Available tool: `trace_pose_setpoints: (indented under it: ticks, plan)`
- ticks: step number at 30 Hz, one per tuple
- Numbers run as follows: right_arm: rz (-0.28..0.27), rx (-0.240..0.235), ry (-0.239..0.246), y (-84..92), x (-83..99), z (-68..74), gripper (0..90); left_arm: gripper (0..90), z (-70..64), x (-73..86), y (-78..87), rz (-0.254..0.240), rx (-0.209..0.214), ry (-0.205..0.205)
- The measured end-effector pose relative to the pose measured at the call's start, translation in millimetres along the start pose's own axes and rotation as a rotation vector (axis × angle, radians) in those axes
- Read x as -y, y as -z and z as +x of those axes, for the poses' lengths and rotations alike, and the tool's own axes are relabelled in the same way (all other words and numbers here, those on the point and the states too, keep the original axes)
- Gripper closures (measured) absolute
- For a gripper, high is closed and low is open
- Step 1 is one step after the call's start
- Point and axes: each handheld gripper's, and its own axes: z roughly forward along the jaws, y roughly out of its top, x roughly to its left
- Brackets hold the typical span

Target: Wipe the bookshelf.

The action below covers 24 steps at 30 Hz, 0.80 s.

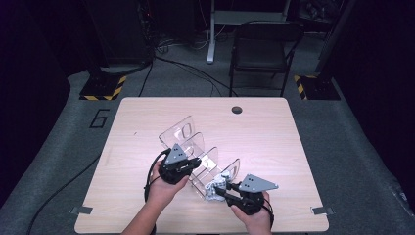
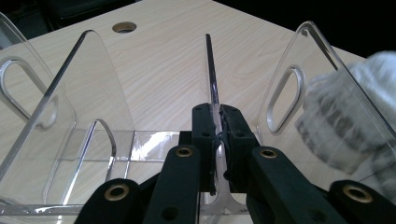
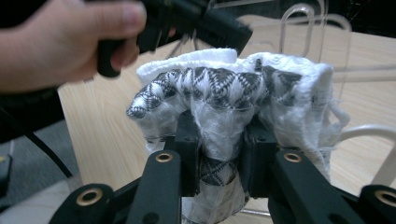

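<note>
on the wooden surface (image 1: 147, 122), near its front edge, stands a clear rack (image 1: 188, 142). the left gripper (image 2: 218, 140) has its fingers clamped on one divider. the right gripper (image 3: 219, 154) pinches a patterned cloth (image 3: 224, 93) beside the rack.

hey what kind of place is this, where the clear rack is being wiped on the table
Probably a lab or recording studio, not a home: a lone wooden table on grey carpet, yellow-and-black hazard-striped stand bases, cables across the floor, a folding chair and dark surroundings.
</note>
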Motion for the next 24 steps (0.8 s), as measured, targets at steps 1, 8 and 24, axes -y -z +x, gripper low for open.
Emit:
trace_pose_setpoints:
  ticks: [1,8,24]
  plan:
    - [0.016,-0.005,0.006,-2.1,3.7,-1.3,72.1,85.4,0.0,-0.2,0.0,0.002,-0.001,0.000]
    - [0.226,-0.004,-0.063,-26.3,35.9,-19.6,72.3,85.5,0.0,-0.5,-0.1,0.006,-0.002,-0.005]
    - [0.105,-0.015,-0.056,-16.1,19.2,-3.3,72.3,85.5,0.1,-0.3,-0.4,0.007,-0.001,-0.002]
